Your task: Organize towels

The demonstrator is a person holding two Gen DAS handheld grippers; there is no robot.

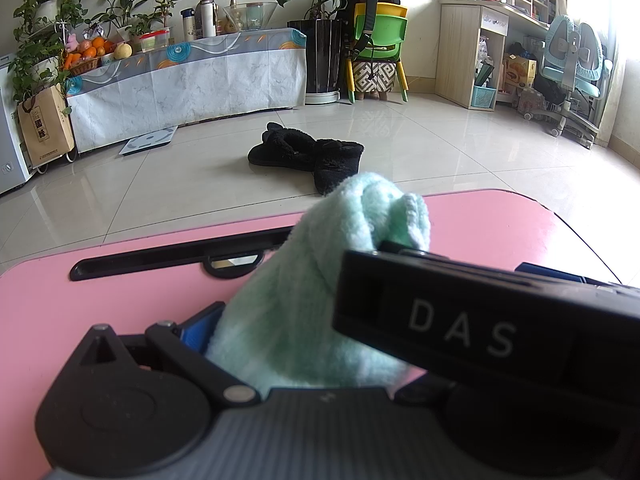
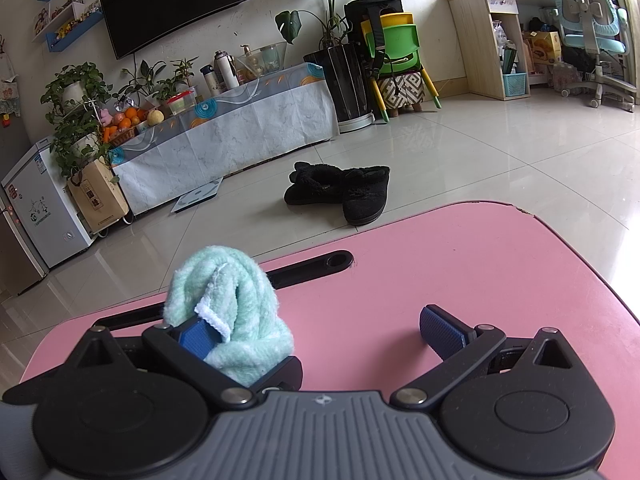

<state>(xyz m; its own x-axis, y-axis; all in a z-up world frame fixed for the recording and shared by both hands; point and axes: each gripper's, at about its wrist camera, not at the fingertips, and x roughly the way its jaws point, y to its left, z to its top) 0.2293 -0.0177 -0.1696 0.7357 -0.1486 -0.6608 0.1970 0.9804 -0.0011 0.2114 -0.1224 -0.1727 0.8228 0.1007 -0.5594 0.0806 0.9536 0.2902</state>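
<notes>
Holding the bunched mint towel (image 1: pixel 304 304) above the pink tabletop (image 1: pixel 80 288) at lower centre, my left tool (image 1: pixel 288 320) is pinching it shut; my right tool (image 2: pixel 320 332) is gaping wide, empty, its left finger touching the cloth. Judging this the folding step, I am needing a second grip next.

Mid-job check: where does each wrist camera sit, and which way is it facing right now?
Left wrist: on the left gripper, low over the pink table, facing the cloth-covered cabinet; shows its linkage, one blue pad, the mint towel, a black bar marked DAS blocking its right side.
Right wrist: on the right gripper, same heading; both fingers spread, towel at its left finger.
Shared: towel, table, black slippers, green chair.
</notes>
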